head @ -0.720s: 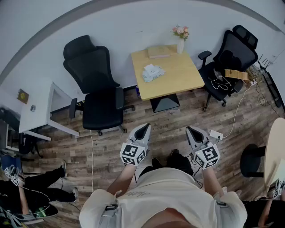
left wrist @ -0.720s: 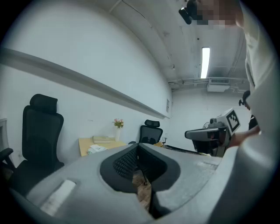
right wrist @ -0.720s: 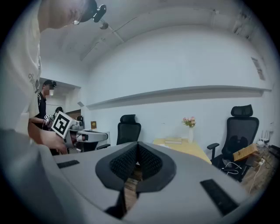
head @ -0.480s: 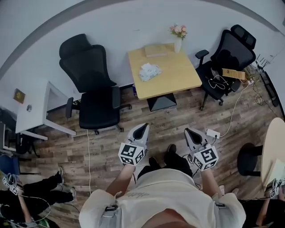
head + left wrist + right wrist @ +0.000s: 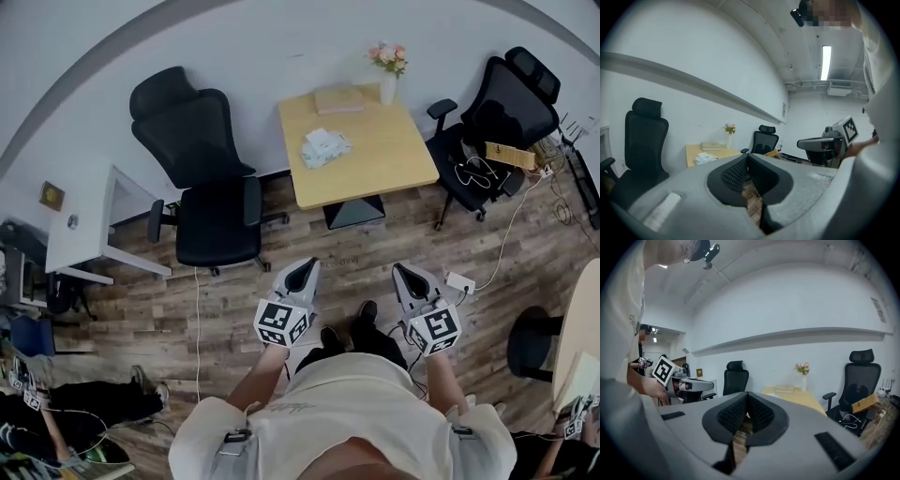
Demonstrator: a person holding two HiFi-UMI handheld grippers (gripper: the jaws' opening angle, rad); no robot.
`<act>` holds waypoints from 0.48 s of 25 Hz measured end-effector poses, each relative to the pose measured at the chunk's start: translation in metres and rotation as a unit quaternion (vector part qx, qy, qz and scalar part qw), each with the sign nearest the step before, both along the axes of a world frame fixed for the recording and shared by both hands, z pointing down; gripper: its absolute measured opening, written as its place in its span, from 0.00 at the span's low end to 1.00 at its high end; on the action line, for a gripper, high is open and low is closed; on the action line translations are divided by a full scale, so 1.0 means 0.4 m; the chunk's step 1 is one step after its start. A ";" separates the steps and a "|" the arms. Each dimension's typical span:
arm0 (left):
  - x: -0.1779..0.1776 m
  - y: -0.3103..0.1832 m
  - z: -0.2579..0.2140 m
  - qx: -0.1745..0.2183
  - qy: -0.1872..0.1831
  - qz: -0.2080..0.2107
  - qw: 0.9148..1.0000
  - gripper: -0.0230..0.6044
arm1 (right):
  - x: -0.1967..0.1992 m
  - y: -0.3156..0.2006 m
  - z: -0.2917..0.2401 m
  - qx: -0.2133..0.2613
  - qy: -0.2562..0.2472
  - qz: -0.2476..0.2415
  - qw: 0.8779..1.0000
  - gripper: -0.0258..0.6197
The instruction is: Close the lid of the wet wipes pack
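The wet wipes pack is a pale packet that lies on the left part of the wooden table, far ahead of me across the floor. It shows small in the left gripper view as the wipes pack; I cannot tell how its lid stands. My left gripper and right gripper are held side by side in front of my body, well short of the table. Both are shut with nothing between the jaws. The left gripper and right gripper point toward the table.
On the table's far edge are a book and a vase of flowers. A black office chair stands left of the table, another chair right. A white desk is at left. Cables and a power strip lie on the wooden floor.
The head view has shifted a little, so the table and chairs sit slightly further right. Both grippers keep the same shut pose in front of my body.
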State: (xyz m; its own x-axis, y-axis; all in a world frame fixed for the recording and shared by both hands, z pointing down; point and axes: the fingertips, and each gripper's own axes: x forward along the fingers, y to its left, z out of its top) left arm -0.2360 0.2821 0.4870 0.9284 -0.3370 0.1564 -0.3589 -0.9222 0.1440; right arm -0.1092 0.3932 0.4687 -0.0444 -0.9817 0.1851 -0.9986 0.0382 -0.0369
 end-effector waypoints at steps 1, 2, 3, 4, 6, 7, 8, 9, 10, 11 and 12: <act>0.017 -0.005 -0.007 0.003 -0.002 0.000 1.000 0.06 | 0.018 -0.010 -0.003 0.001 0.003 -0.002 1.000 0.04; 0.035 -0.013 -0.015 0.007 -0.005 0.001 1.000 0.06 | 0.036 -0.022 -0.006 0.004 0.007 -0.005 1.000 0.04; 0.054 -0.022 -0.024 0.014 -0.008 0.002 1.000 0.06 | 0.055 -0.035 -0.009 0.008 0.009 -0.008 1.000 0.04; 0.074 -0.033 -0.032 0.020 -0.012 0.002 1.000 0.06 | 0.074 -0.048 -0.010 0.012 0.011 -0.011 1.000 0.04; 0.112 -0.051 -0.044 0.032 -0.018 0.002 0.999 0.06 | 0.113 -0.068 -0.009 0.019 0.010 -0.013 1.000 0.04; 0.133 -0.061 -0.050 0.036 -0.020 0.002 0.999 0.06 | 0.135 -0.075 -0.008 0.021 0.007 -0.012 1.000 0.04; 0.155 -0.071 -0.056 0.040 -0.022 0.001 0.999 0.06 | 0.158 -0.081 -0.009 0.022 0.004 -0.011 1.000 0.04; 0.179 -0.082 -0.062 0.042 -0.023 -0.001 0.999 0.06 | 0.182 -0.089 -0.009 0.022 0.003 -0.012 1.000 0.04; 0.204 -0.093 -0.068 0.043 -0.022 -0.003 0.999 0.06 | 0.206 -0.097 -0.008 0.022 0.003 -0.013 1.000 0.04; 0.228 -0.105 -0.074 0.043 -0.019 -0.007 0.999 0.06 | 0.230 -0.104 -0.007 0.022 0.004 -0.015 1.000 0.04; 0.252 -0.115 -0.080 0.041 -0.014 -0.011 0.999 0.06 | 0.252 -0.111 -0.005 0.022 0.004 -0.017 1.000 0.04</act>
